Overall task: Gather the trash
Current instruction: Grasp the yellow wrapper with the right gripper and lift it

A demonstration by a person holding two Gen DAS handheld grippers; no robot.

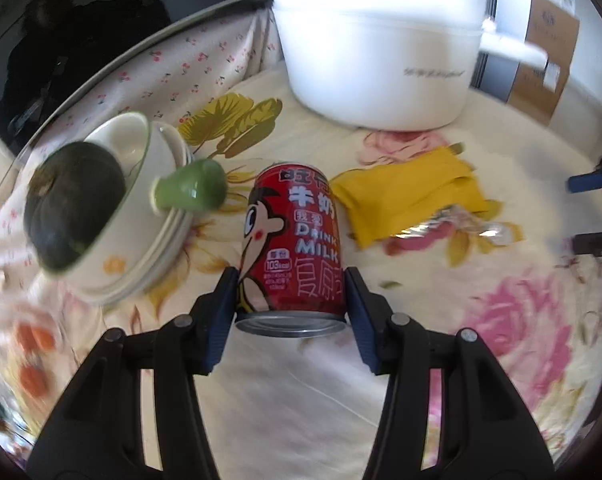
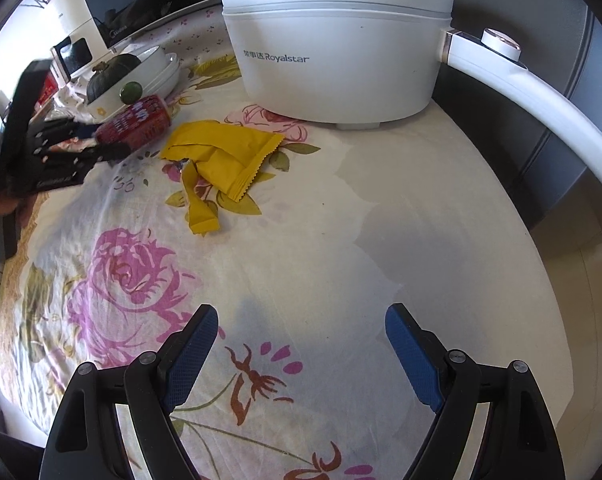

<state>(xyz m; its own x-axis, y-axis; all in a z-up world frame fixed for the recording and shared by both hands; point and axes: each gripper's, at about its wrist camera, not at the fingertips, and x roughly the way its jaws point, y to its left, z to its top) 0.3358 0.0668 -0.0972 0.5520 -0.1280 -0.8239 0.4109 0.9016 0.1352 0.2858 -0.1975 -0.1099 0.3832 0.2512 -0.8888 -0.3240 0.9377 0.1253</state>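
Note:
My left gripper (image 1: 292, 284) is shut on a red milk drink can (image 1: 293, 240), its blue pads pressed on both sides near the can's base. In the right wrist view the same can (image 2: 135, 126) is held tilted at the far left by the left gripper (image 2: 97, 140). A torn yellow snack wrapper (image 2: 221, 156) lies on the floral tablecloth (image 2: 301, 240) just right of the can; it also shows in the left wrist view (image 1: 413, 192) with silver foil at its edge. My right gripper (image 2: 301, 344) is open and empty, low over the cloth, well short of the wrapper.
A large white Royalstar electric pot (image 2: 333, 52) with a long handle (image 2: 533, 92) stands at the back. Stacked bowls and plates (image 1: 141, 216) holding a dark squash (image 1: 73, 204) and a green fruit (image 1: 193, 192) sit left of the can. The table's edge curves on the right.

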